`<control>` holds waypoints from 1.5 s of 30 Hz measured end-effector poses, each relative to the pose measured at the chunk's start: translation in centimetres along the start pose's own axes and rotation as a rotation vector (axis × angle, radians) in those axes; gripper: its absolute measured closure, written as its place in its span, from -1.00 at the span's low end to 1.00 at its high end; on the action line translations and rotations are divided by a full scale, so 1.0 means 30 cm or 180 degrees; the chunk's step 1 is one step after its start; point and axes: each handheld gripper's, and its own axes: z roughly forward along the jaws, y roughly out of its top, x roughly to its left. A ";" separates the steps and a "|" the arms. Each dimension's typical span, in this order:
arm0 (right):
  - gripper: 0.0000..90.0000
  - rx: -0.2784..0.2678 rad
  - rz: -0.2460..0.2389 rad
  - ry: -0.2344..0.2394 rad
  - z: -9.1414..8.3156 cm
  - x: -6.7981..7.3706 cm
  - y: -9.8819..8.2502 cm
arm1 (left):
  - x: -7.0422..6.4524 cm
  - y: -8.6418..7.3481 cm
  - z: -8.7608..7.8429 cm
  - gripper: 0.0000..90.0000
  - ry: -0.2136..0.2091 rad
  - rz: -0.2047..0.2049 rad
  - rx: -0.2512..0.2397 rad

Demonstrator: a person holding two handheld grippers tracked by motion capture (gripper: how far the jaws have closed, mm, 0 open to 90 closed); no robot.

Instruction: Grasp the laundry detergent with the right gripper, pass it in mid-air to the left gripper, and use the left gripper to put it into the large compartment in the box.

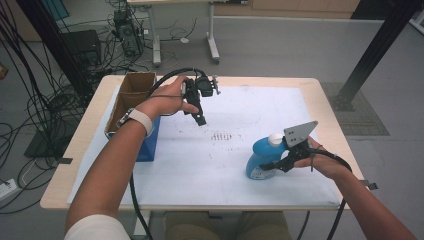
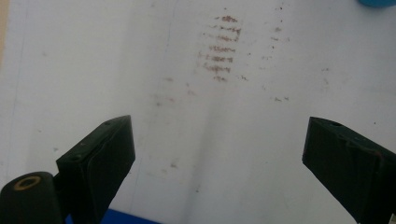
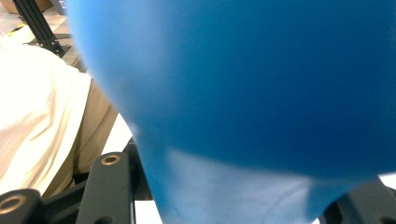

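Blue bottle [image 1: 261, 159] stands upright on white mat [image 1: 235, 165], near mat's front right corner, white cap [image 1: 275, 139] on top. Right gripper [image 1: 278, 164] clamps bottle's body from right side, jaws pressing blue plastic; right gripper view shows blue wall [image 3: 243, 84] close up. Left gripper [image 1: 199, 119] hangs above mat, well left of bottle, jaws spread wide, nothing between. Brown smudges [image 2: 223, 49] mark mat between grippers. Cardboard box [image 1: 131, 95] sits at mat's far left edge.
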 end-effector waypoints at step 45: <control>-0.04 0.0020 -0.0003 0.0011 0.000 -0.001 0.002 | -0.010 0.002 -0.010 -0.78 0.0035 -0.0020 -0.0009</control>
